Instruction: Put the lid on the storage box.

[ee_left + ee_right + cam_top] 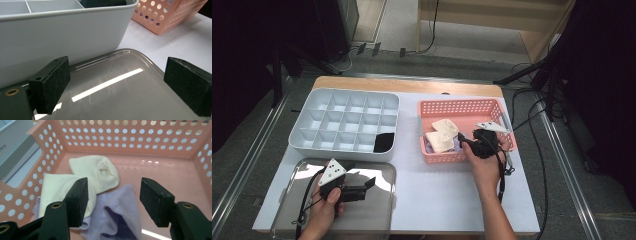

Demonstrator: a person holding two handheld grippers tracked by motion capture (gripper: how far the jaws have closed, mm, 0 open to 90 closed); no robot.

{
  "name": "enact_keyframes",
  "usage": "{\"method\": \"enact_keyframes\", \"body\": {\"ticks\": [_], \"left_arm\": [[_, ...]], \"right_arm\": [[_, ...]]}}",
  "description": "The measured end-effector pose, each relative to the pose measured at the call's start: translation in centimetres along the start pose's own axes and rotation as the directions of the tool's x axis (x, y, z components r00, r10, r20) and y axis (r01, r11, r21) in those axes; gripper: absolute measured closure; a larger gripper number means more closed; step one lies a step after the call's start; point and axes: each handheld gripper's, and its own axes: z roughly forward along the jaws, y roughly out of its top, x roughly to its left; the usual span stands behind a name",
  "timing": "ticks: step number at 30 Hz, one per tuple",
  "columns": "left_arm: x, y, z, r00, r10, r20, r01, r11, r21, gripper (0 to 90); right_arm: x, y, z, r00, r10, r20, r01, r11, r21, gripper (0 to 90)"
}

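The right gripper (pixel 113 200) hangs over the pink perforated basket (pixel 462 107) at the right of the table, its jaws spread wide with nothing pinched between them, aimed down at the small heap of folded socks inside. From the right gripper view, a lavender sock (pixel 120 212) lies directly beneath the gap between the jaws, partly tucked under two cream socks: one cream sock (pixel 96 173) sits toward the middle of the basket floor, and the other cream sock (pixel 57 188) lies closer to the basket's side wall, behind the left-hand jaw. The three overlap one another in the near corner of the basket, and I cannot tell whether the pads touch the fabric. In the high view the person's right hand (pixel 484 162) reaches in over the basket's near rim. The left gripper (pixel 362 190) rests low over the shiny metal tray (pixel 377 210) at the front left of the table, jaws likewise apart and holding nothing; its own view looks across the tray's reflective surface toward the wall of the grey divided organiser (pixel 312 127). That organiser sits behind the tray, and a dark sock (pixel 384 142) already lies in its near right compartment, beside the basket.
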Motion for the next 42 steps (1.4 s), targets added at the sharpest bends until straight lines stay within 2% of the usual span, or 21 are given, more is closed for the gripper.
{"method": "enact_keyframes", "body": {"ticks": [8, 13, 20, 24, 29, 32, 37, 42], "left_arm": [[0.01, 0.00, -0.01, 1.0000, 0.000, 0.001, 0.000, 1.0000, 0.001, 7.2], [0.00, 0.00, -0.01, 1.0000, 0.002, 0.001, -0.002, 1.0000, 0.001, 7.2], [0.00, 0.01, 0.00, 1.0000, 0.005, 0.001, -0.005, 1.0000, 0.003, 7.2], [-0.02, 0.02, 0.00, 1.0000, 0.008, 0.000, -0.008, 0.9999, 0.007, 7.2], [-0.03, 0.02, 0.00, 1.0000, 0.008, -0.001, -0.008, 0.9999, 0.007, 7.2], [-0.03, 0.02, 0.00, 1.0000, 0.008, -0.001, -0.008, 0.9999, 0.007, 7.2], [-0.07, 0.00, 0.00, 1.0000, 0.009, 0.000, -0.009, 0.9999, 0.006, 7.2], [-0.09, 0.00, 0.01, 1.0000, 0.009, -0.001, -0.009, 0.9999, 0.006, 7.2]], "right_arm": [[0.13, 0.41, 0.29, 0.9997, -0.004, 0.022, 0.004, 1.000, 0.015, 41.0], [0.06, 0.63, 0.41, 0.9994, -0.021, 0.028, 0.020, 0.999, 0.050, 45.9], [0.03, 0.47, -0.07, 0.9996, 0.006, 0.027, -0.008, 0.997, 0.079, 51.0], [0.45, 0.20, -0.18, 0.9987, -0.036, 0.037, 0.033, 0.995, 0.090, 48.6], [0.49, 0.15, 0.09, 0.9983, -0.040, 0.042, 0.035, 0.995, 0.096, 46.5], [0.56, 0.09, 0.31, 0.9975, -0.052, 0.048, 0.047, 0.994, 0.102, 47.8], [0.27, 0.29, 0.44, 0.9992, -0.018, 0.036, 0.014, 0.993, 0.115, 52.4], [0.19, 0.47, 0.54, 0.9986, -0.042, 0.031, 0.037, 0.987, 0.155, 57.0]]}}
